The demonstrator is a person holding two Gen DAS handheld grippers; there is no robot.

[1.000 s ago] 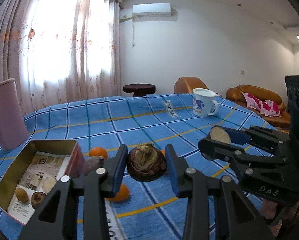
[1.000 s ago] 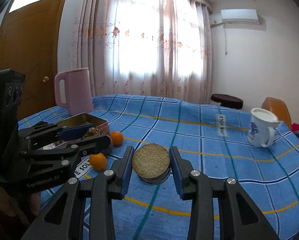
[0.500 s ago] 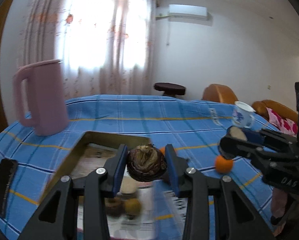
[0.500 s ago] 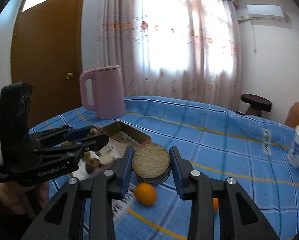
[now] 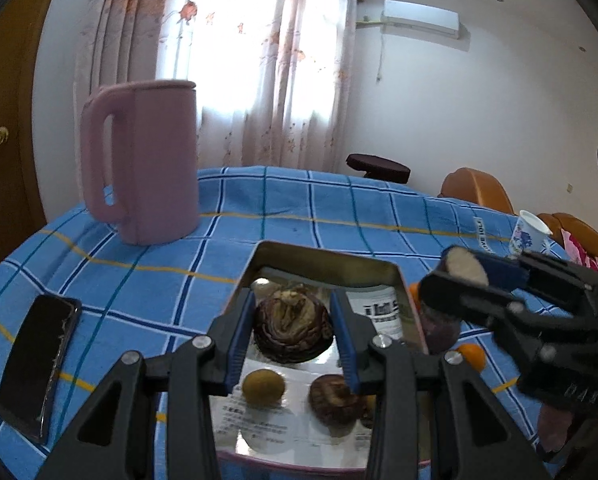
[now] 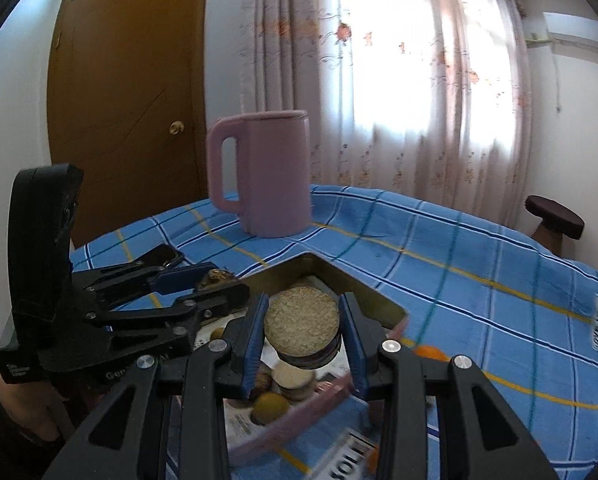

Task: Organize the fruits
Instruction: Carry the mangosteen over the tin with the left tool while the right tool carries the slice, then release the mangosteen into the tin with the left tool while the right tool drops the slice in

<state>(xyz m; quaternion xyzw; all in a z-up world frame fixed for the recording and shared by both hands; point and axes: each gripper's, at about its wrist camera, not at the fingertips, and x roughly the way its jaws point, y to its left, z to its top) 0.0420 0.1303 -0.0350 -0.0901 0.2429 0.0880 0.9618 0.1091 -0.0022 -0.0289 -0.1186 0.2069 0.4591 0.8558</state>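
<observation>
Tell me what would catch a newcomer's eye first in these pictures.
Probably the two grippers over the open metal tin: the left gripper clamps a dark wrinkled fruit, the right gripper a round piece with a pale cut face. Behind the tin, a tall pink kettle stands on the blue checked cloth against the bright curtains.

Open-topped rectangular gold metal tin (image 5: 323,258): brown and yellow-green round fruits (image 5: 264,387) crowd its near end. Tall pink plastic jug (image 5: 145,160) blocks far-left, black phone (image 5: 37,364) lies left. Bare blue checked tablecloth (image 5: 339,208) beyond.
</observation>
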